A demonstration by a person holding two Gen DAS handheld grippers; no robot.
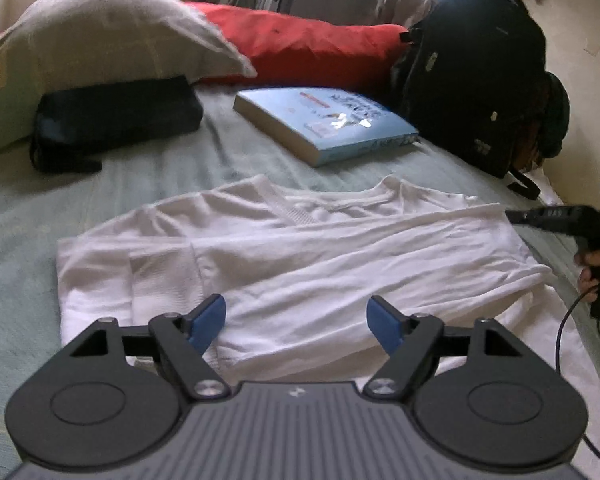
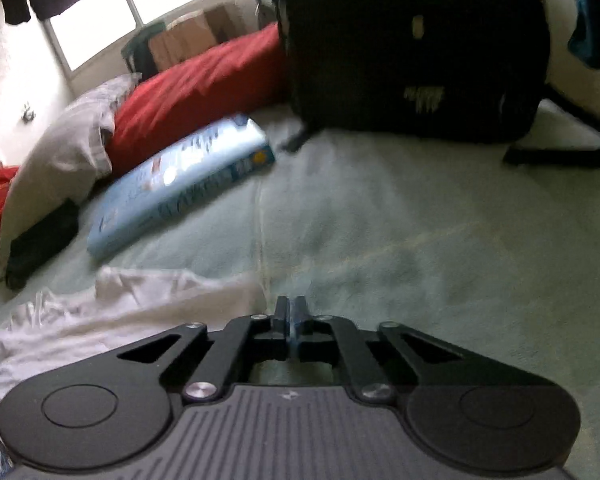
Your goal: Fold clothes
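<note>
White cotton T-shirt [image 1: 292,256] is spread crosswise on the green bed [image 1: 100,184], beneath wide left fingers [image 1: 212,316]; right fingers [image 2: 290,312], closed empty, are beside its edge.

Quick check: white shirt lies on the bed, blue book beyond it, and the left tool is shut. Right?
Not quite. The left tool stands open over the white shirt, as the left wrist view shows. The shirt does lie on the bed, with the blue book beyond it.

Right gripper [image 2: 289,308] closed over the bed [image 2: 420,240]
Nothing sits between its jaws. White shirt [image 2: 112,312] lies just left; blue book [image 2: 180,188] ahead-left; black backpack [image 2: 412,44] ahead.
</note>
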